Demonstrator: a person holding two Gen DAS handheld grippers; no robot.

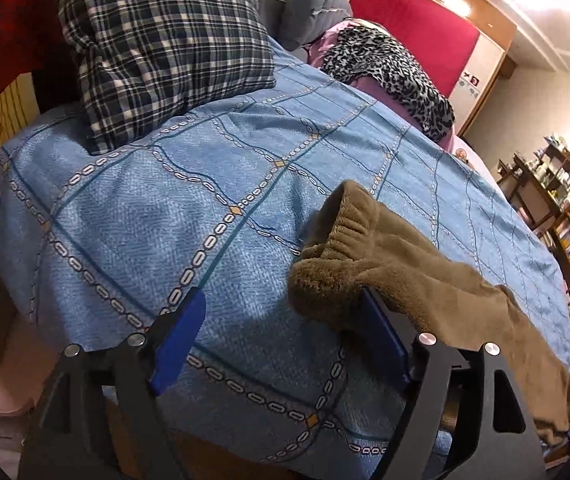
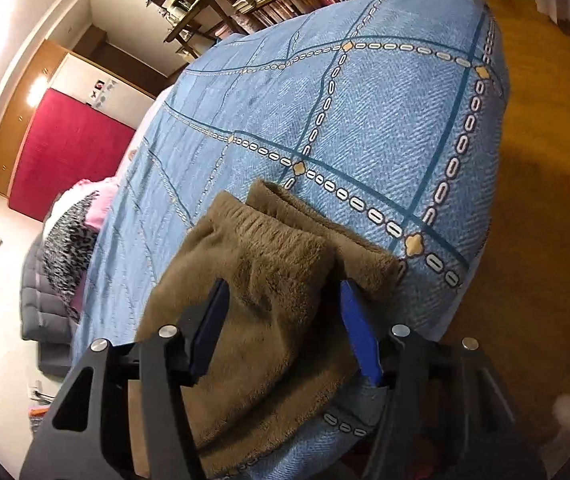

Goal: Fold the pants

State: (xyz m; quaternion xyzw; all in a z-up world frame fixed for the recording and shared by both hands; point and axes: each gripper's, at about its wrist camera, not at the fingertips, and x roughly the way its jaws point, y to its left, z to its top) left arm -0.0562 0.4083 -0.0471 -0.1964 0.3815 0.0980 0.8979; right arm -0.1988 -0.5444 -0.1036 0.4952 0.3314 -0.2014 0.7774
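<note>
Left claw (image 1: 281, 324): jaws wide; the brown fleece pants (image 1: 385, 264) drape over its right finger only, nothing pinched.
Right claw (image 2: 285, 320): jaws apart with the pants' (image 2: 269, 280) fleece bulging between them; the pads do not seem to press it.
Pants: bunched on the near edge of the bed's blue quilt (image 1: 165, 208), elastic waistband (image 1: 345, 228) gathered, one part trailing off the edge.
Step, as I judge it: letting go after laying the fabric down.
Doing it well: back both claws out low and straight so no finger drags the fleece, then smooth the layers flat and square before the next fold.
Risk: the overhanging part could slide off the bed.
</note>
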